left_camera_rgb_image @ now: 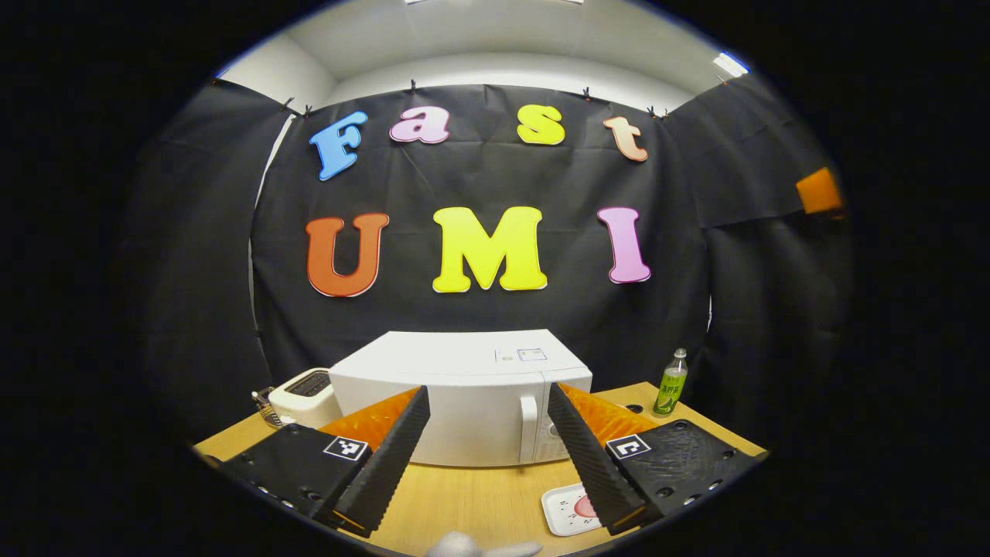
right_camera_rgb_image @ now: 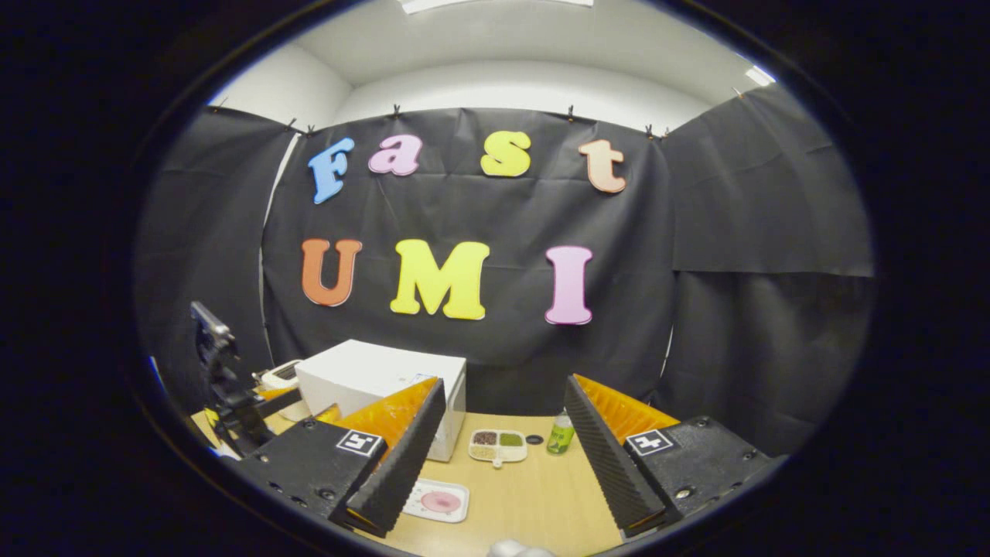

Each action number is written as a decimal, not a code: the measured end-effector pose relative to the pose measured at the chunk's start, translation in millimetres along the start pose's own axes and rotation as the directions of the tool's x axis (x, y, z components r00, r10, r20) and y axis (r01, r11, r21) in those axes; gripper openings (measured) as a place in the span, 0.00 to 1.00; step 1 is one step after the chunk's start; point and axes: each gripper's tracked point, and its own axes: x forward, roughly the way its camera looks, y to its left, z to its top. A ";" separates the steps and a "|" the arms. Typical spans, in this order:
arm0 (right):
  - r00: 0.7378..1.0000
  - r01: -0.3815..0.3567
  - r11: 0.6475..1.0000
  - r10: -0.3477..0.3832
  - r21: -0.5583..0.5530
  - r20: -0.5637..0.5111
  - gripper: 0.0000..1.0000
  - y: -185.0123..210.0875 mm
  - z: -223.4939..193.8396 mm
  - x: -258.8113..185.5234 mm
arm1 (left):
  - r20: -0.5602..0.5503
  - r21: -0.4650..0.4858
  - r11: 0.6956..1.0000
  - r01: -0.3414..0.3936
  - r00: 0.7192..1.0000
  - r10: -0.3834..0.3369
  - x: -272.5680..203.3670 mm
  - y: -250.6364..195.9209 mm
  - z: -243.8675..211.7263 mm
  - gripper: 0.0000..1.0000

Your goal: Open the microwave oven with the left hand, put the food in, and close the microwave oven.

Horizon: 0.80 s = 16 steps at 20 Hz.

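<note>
The white box-shaped microwave oven (left_camera_rgb_image: 464, 394) sits shut at lower centre of the left gripper view, on the light wooden tabletop (left_camera_rgb_image: 479, 503), its handle upright. The left claw (left_camera_rgb_image: 487, 456) is spread wide, empty. The right claw (right_camera_rgb_image: 503, 464) gapes likewise, above a white rectangular plate of food (right_camera_rgb_image: 438, 500).

Bare worktop (left_camera_rgb_image: 479, 503) lies open in front of the closed microwave oven (left_camera_rgb_image: 464, 402), so its door handle (left_camera_rgb_image: 528, 425) is reachable straight ahead. A toaster (left_camera_rgb_image: 303, 396) crowds its left side; a green bottle (left_camera_rgb_image: 671, 383) stands to its right, a plate (left_camera_rgb_image: 568, 510) near the front edge.
</note>
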 end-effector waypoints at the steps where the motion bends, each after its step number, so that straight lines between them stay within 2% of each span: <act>1: 1.000 0.002 1.000 -0.002 -0.006 -0.007 0.92 -2.2 -1.2 2.0 | -0.012 0.012 1.000 0.001 1.000 0.000 15.9 -7.5 -12.5 0.96; 4: 0.999 0.001 1.000 -0.001 -0.017 -0.046 0.92 -7.0 -11.4 10.7 | -0.073 0.028 0.999 0.017 0.997 -0.015 63.0 -27.6 -57.6 0.95; 5: 0.998 -0.001 1.000 0.000 -0.016 -0.057 0.99 -8.1 -14.1 13.4 | -0.083 0.025 1.000 0.019 0.996 -0.017 78.7 -31.9 -69.8 0.95; 6: 0.998 0.000 1.000 -0.001 -0.015 -0.070 0.92 -9.7 -18.6 16.9 | -0.087 0.022 1.000 0.018 0.996 -0.016 92.5 -35.8 -79.5 0.93; 7: 0.997 -0.005 1.000 0.004 -0.017 -0.080 0.99 -10.6 -23.1 19.9 | -0.095 0.023 1.000 0.007 0.995 -0.005 106.5 -36.5 -89.5 0.92; 8: 0.996 -0.005 1.000 0.003 -0.024 -0.091 0.92 -11.7 -28.9 24.0 | -0.099 0.024 1.000 -0.004 0.995 0.006 118.6 -36.2 -97.9 0.89; 9: 0.995 0.000 0.999 -0.003 -0.033 -0.103 1.00 -14.8 -33.8 27.2 | -0.105 0.018 1.000 0.006 0.994 -0.004 129.9 -40.0 -104.8 0.87; 11: 0.993 0.004 1.000 -0.007 -0.027 -0.117 1.00 -18.9 -41.0 33.2 | -0.099 -0.017 0.999 0.035 0.994 -0.037 141.5 -46.8 -112.7 0.82; 12: 0.992 0.001 1.000 -0.004 -0.024 -0.127 1.00 -19.3 -43.2 35.8 | -0.091 -0.021 0.999 0.035 0.995 -0.037 144.6 -45.8 -112.9 0.75; 13: 0.991 0.001 1.000 -0.004 -0.027 -0.135 1.00 -21.2 -46.9 39.0 | -0.093 -0.007 0.999 0.031 0.995 -0.031 149.2 -42.3 -114.4 0.63; 14: 0.989 0.005 0.999 -0.009 -0.032 -0.145 1.00 -24.5 -48.7 41.9 | -0.094 0.021 1.000 0.014 0.995 -0.012 149.2 -36.0 -116.0 0.59; 16: 0.986 -0.005 0.999 0.000 -0.034 -0.165 1.00 -23.7 -52.7 47.0 | -0.087 0.011 0.999 0.034 0.996 -0.033 153.1 -39.5 -115.7 0.48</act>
